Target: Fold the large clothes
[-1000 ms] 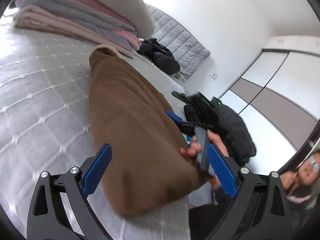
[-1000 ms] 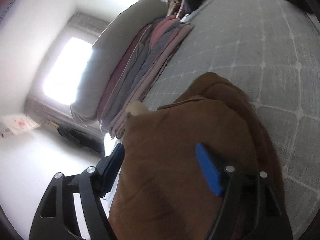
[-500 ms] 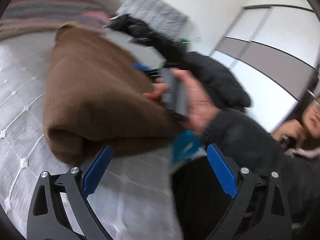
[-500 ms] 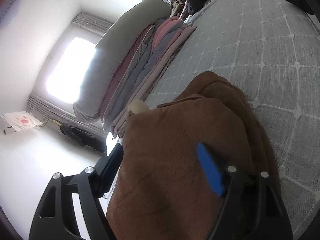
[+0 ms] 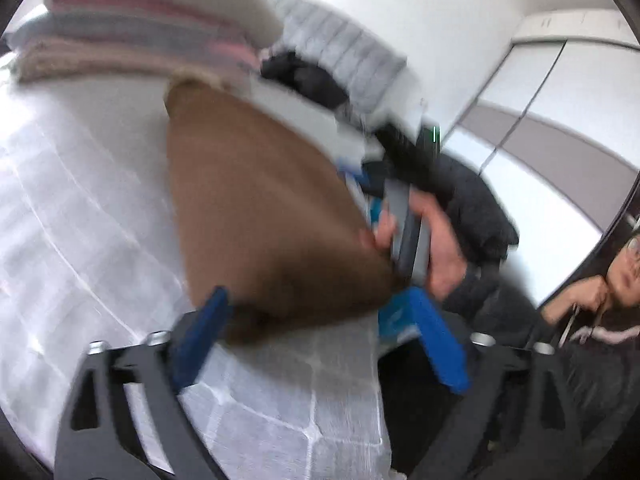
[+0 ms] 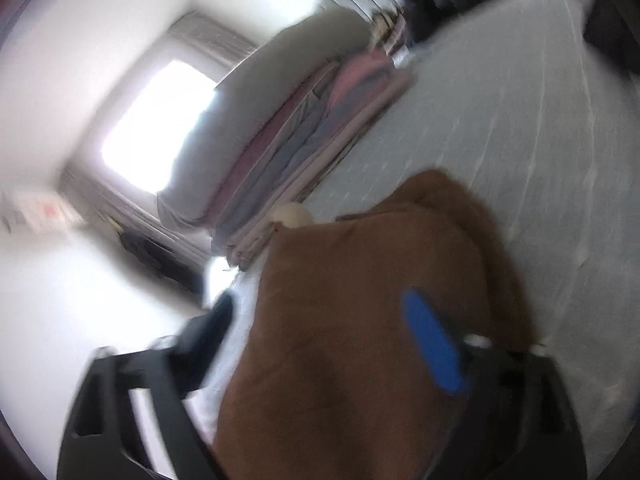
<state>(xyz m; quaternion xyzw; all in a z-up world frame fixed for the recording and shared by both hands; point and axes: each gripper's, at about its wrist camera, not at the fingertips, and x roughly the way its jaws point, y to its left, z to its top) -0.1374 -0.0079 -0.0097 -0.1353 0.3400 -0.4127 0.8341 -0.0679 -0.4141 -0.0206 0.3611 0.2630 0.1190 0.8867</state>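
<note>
A brown garment [image 5: 260, 220] lies folded in a long bundle on the quilted white bed [image 5: 80, 220]. My left gripper [image 5: 320, 332] is open at the bundle's near end, with its blue pads either side of that end and not pressing it. A hand [image 5: 444, 248] grips the right gripper's grey handle at the bundle's right edge. In the right wrist view the brown garment [image 6: 360, 320] fills the space between the fingers of my right gripper [image 6: 320, 336]. Its jaws are opening, and the left finger stands off the cloth. Both views are blurred.
A stack of folded blankets [image 5: 140, 32] topped by a pillow lies at the head of the bed, also in the right wrist view [image 6: 300, 140]. Black clothes [image 5: 304, 76] and a dark jacket [image 5: 472, 200] lie on the far side. A wardrobe [image 5: 540, 100] stands on the right, beside a person [image 5: 600, 320].
The right gripper's jaws have spread wider and its left finger has come off the cloth. The left gripper swung about and now sits at the bundle's near end. Both views have blurred.
</note>
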